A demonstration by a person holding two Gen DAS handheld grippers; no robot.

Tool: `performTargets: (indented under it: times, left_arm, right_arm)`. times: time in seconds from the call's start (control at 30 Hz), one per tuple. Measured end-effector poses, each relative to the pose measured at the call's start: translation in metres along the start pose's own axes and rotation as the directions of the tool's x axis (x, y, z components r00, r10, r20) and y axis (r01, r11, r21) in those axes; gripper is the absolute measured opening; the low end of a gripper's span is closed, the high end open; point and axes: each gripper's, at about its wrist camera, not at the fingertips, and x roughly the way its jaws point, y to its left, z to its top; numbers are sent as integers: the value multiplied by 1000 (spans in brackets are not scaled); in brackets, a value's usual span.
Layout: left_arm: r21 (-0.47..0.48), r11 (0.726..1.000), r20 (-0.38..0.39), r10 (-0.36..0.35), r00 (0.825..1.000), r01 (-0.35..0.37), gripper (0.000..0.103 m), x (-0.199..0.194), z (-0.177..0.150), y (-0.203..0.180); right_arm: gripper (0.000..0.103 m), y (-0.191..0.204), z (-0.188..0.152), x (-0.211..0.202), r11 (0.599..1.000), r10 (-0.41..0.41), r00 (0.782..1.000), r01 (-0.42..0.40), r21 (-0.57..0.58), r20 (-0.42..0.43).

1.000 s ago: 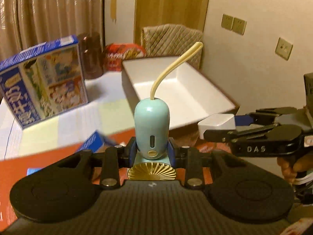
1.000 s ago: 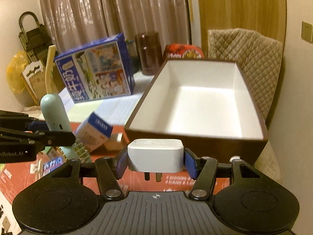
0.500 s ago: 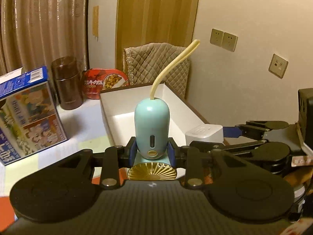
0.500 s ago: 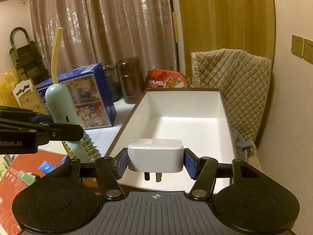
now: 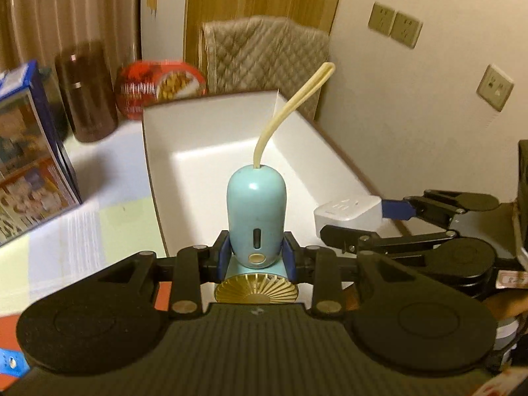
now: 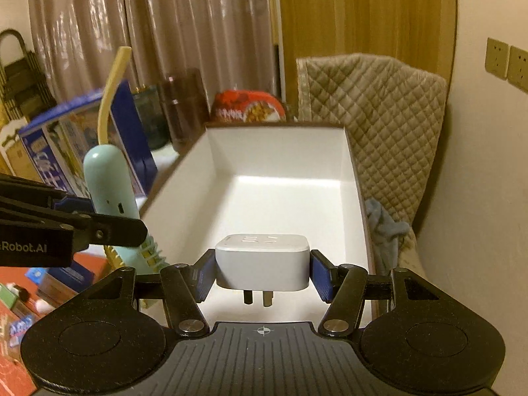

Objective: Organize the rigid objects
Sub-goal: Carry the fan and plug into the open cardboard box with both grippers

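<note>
Big white-lined box [image 6: 277, 178] with the brown rim fills your view, open top, standing on the table [image 5: 109, 178] with the quilted chair back [image 6: 373, 105] right behind it. Off to your left stands the blue printed carton [image 5: 29, 165], then the dark brown canister [image 5: 87, 92] and the red instant noodle bowl [image 5: 161, 87] lined up along the far edge.

Your left gripper [image 5: 255, 252] is clamped on the pale blue handheld fan [image 5: 255, 217], blue pads pinching its body on both sides, gold fan grille down toward the camera, cream strap [image 5: 290, 105] arcing up over the box. The fan hangs above the box's near left rim.

Your right gripper [image 6: 262, 272] has its pads pressed on the sides of the white plug adapter [image 6: 262, 260], prongs pointing down, held off the floor above the near end of the box. Both loads sit side by side, apart, neither touching the box.
</note>
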Motion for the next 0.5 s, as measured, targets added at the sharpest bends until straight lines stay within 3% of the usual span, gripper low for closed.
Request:
performTargets:
  times: [0.5]
  left_arm:
    - [7, 1000, -221, -16, 975, 18, 28, 67, -7, 1]
  right_arm:
    - [56, -20, -2, 37, 1000, -2, 990, -1, -18, -138]
